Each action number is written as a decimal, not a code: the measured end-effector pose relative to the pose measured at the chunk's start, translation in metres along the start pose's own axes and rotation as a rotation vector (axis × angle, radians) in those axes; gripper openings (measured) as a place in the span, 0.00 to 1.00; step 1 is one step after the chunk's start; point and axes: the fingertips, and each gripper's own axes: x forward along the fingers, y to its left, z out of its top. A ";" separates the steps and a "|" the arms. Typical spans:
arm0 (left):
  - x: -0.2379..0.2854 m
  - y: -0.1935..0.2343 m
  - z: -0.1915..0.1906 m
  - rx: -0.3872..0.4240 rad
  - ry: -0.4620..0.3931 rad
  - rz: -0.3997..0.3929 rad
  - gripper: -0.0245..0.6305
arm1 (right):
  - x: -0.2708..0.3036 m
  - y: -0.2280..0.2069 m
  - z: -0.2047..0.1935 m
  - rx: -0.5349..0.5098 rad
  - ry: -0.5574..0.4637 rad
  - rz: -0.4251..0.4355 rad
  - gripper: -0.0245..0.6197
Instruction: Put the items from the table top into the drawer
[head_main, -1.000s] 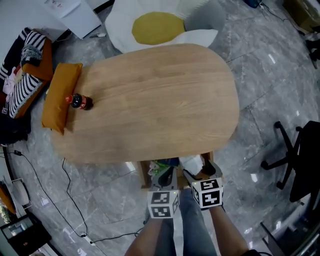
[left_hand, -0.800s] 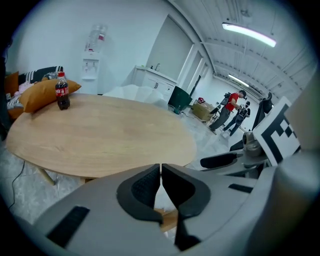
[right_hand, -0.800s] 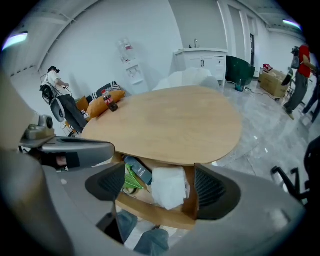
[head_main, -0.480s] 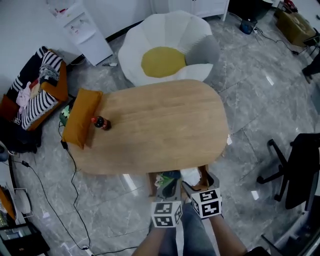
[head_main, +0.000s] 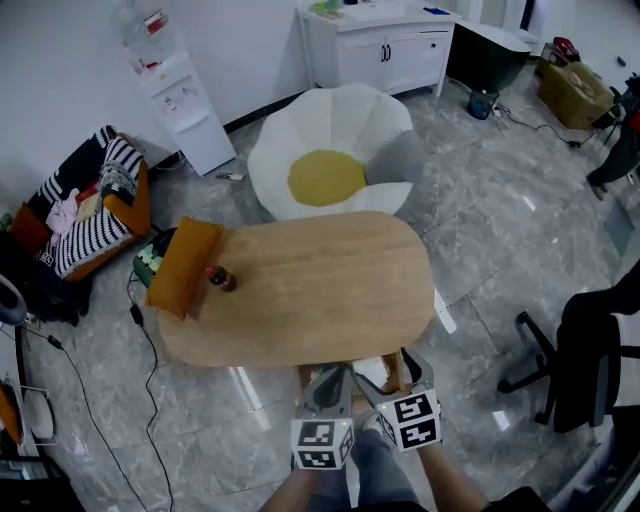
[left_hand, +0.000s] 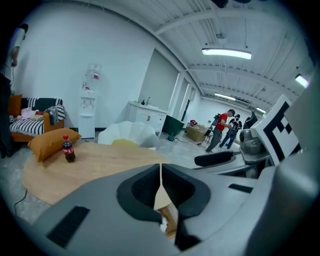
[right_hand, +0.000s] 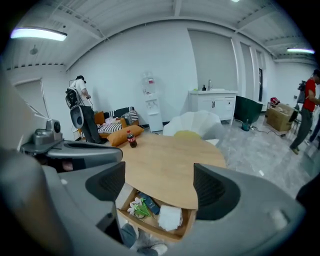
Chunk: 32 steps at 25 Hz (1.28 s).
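Here the small dark cola bottle (head_main: 221, 279) stands at nine o'clock on the oval wooden surface (head_main: 320, 290), beside an orange cushion (head_main: 181, 267). Over the open wooden drawer (right_hand: 156, 230) at six o'clock, the left gripper (left_hand: 160, 171) has its jaws clenched empty and the right gripper (right_hand: 160, 186) has them released, probably free to fetch the bottle.

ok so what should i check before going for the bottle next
1. Drawer open: ok, it stands open under the table's near edge.
2. Right gripper ready: ok, jaws apart, nothing between them.
3. Left gripper ready: not ok, jaws together, empty.
4. Bottle upright: ok, it stands at the table's left end, by the cushion.
5. Bottle free of the cushion: cannot tell whether they touch.
6. Room in the drawer for the bottle: cannot tell.
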 end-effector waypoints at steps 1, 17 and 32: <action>-0.005 -0.002 0.010 -0.004 -0.020 -0.002 0.07 | -0.007 0.002 0.009 0.002 -0.019 -0.006 0.69; -0.083 -0.044 0.076 0.041 -0.178 -0.005 0.07 | -0.100 0.035 0.069 -0.037 -0.213 0.001 0.68; -0.114 -0.083 0.114 0.100 -0.300 -0.033 0.07 | -0.148 0.049 0.113 -0.116 -0.363 -0.025 0.45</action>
